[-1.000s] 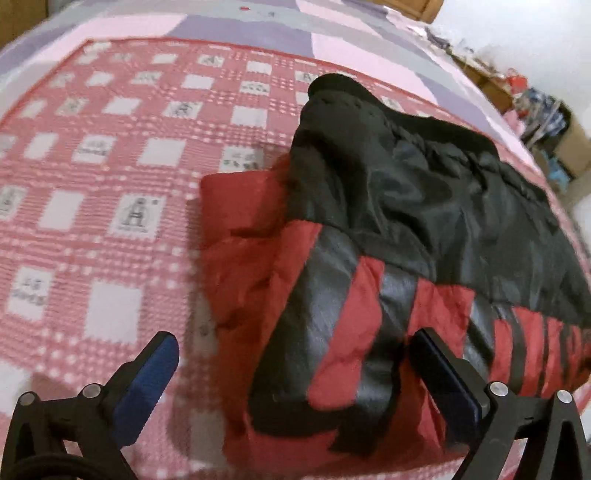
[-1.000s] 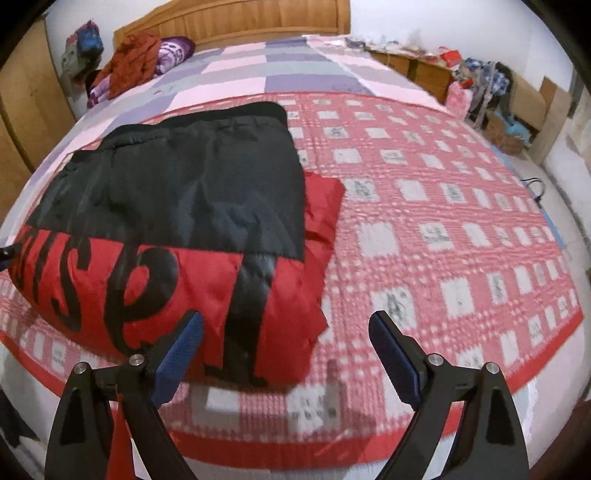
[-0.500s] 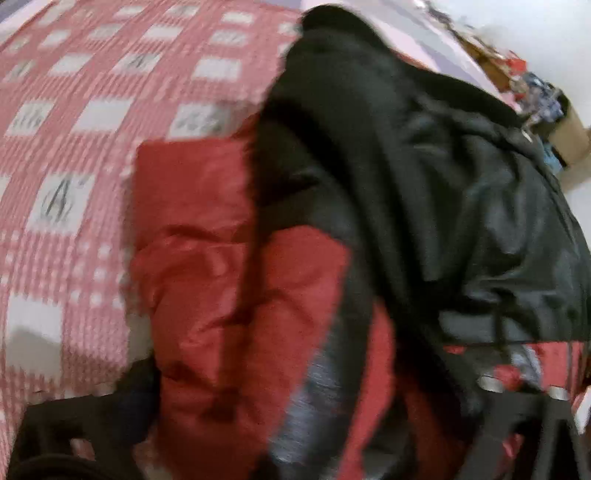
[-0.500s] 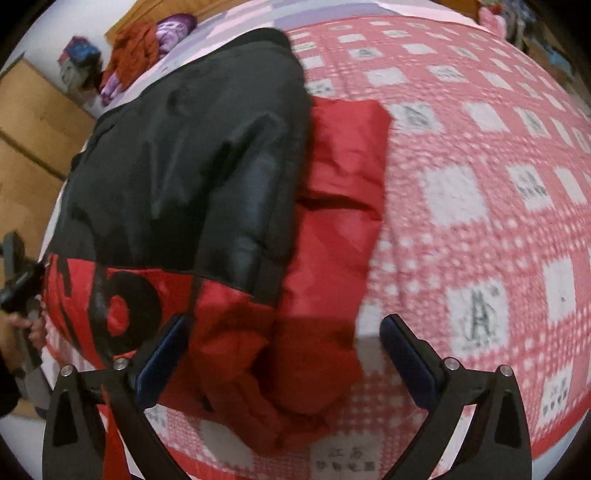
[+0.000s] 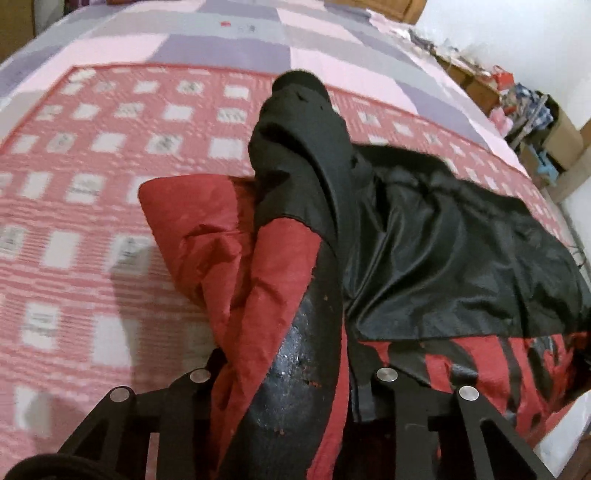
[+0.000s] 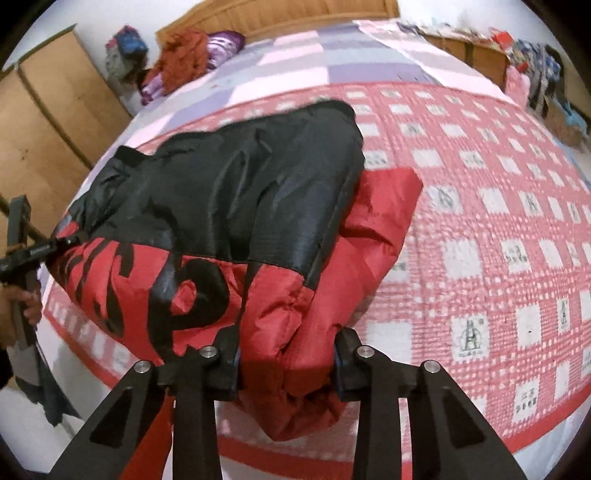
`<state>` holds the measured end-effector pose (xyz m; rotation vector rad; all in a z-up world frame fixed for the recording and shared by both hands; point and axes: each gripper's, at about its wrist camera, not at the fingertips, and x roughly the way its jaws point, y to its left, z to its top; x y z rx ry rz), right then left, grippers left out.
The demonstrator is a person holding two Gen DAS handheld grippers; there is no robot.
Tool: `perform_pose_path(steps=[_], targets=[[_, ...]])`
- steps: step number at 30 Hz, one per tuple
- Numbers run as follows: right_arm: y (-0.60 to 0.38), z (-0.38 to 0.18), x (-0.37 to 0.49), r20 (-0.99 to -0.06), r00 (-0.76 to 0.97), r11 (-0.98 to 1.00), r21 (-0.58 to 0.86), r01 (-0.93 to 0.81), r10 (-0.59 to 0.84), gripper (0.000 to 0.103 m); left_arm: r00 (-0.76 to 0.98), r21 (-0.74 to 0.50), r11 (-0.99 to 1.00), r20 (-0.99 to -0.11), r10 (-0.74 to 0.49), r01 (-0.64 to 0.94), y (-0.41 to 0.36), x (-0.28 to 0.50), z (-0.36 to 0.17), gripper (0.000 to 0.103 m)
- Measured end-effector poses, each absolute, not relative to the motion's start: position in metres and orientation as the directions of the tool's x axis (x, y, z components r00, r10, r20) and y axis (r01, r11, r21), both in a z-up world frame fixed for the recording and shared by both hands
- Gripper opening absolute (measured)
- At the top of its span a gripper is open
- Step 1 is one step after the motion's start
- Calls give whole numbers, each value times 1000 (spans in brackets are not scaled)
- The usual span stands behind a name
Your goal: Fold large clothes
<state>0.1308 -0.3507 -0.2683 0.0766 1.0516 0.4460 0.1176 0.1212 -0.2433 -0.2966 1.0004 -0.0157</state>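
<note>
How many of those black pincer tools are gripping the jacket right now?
2. The left gripper clamps the jacket at its near left corner; the right gripper clamps the red hem at the near right corner.

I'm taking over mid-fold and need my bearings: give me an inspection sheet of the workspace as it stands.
Surface: bed under a red-and-white checked blanket, with a pink and purple cover beyond it.
Job's things: red-and-black padded jacket, partly folded, near edge bunched and raised.
Clutter: pile of orange and purple clothes by the headboard.
Grippers: left gripper shut on jacket at one near corner; right gripper shut on jacket at the other.
Cables: nothing seen.
Surroundings: wooden headboard, cardboard boxes on one side, low cabinets with loose items on the other.
</note>
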Motion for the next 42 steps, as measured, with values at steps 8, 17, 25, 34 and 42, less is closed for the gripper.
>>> perform_pose_path(steps=[8,17,25,34,42], targets=[[-273,-233,75,-765,432,857,296,-422,477,37,535,-151,976,-844,-44,-159,193,41,-215,34],[-221,-311,27,-814,372,893,379,-242,446,49,515,-238,951,-851,-107,-196,263,4,-302,70],[-233,-256,3,-898,386,975,170,-143,213,61,529,-156,980,-846,-69,-123,290,-21,-251,77],[-211,-144,-74,-857,514,989,-104,-108,-34,61,497,137,941,-820,283,-310,275,-94,-141,76],[-157,-84,-144,-876,476,980,-11,-196,85,61,488,0,956,-860,150,-294,166,-168,-61,88]])
